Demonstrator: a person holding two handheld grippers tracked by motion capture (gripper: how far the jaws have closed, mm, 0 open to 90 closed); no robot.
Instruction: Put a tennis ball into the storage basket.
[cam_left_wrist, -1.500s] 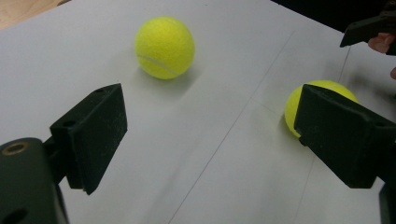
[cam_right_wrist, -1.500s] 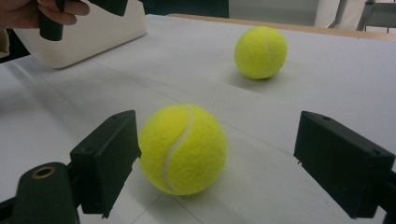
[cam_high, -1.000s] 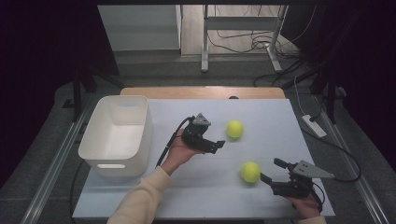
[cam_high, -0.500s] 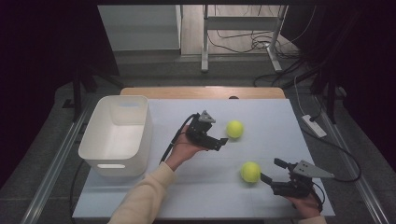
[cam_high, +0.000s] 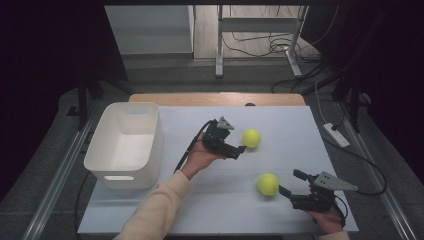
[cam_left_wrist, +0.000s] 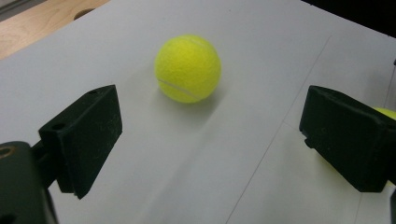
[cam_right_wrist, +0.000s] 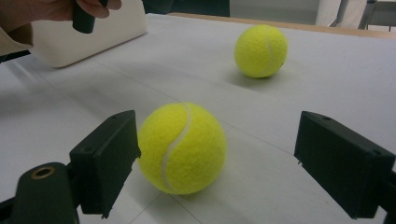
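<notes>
- Dark floor with cables lies behind the desk (cam_high: 300, 125), which has a white top and a wood strip along its far edge.
- A white bin (cam_high: 125, 145) sits by the left edge of the desk. It looks empty inside.
- Two yellow balls lie on the white top, well apart from each other.
- The far ball (cam_high: 251, 138) (cam_left_wrist: 187, 68) (cam_right_wrist: 260, 50) is near the middle of the desk.
- The near ball (cam_high: 268, 184) (cam_right_wrist: 182, 148) is closer to the front edge, toward the right.
- The left gripper (cam_high: 239, 150) (cam_left_wrist: 210, 149) is in the person's left hand (cam_high: 200, 157), just left of the far ball.
- Its jaws are wide apart and hold nothing. In the left gripper view the far ball sits ahead of the jaws, not yet between them, nearer the left jaw.
- A bit of yellow from the near ball peeks out behind the right jaw in that view.
- The right gripper (cam_high: 287, 186) (cam_right_wrist: 219, 158) is near the front right corner of the desk, just right of the near ball.
- Its jaws are wide apart too and grip nothing. In the right gripper view the near ball sits between the jaw tips, right next to the left jaw and apart from the right jaw. I cannot tell if it touches the left jaw.
- A black cable trails from each gripper.
</notes>
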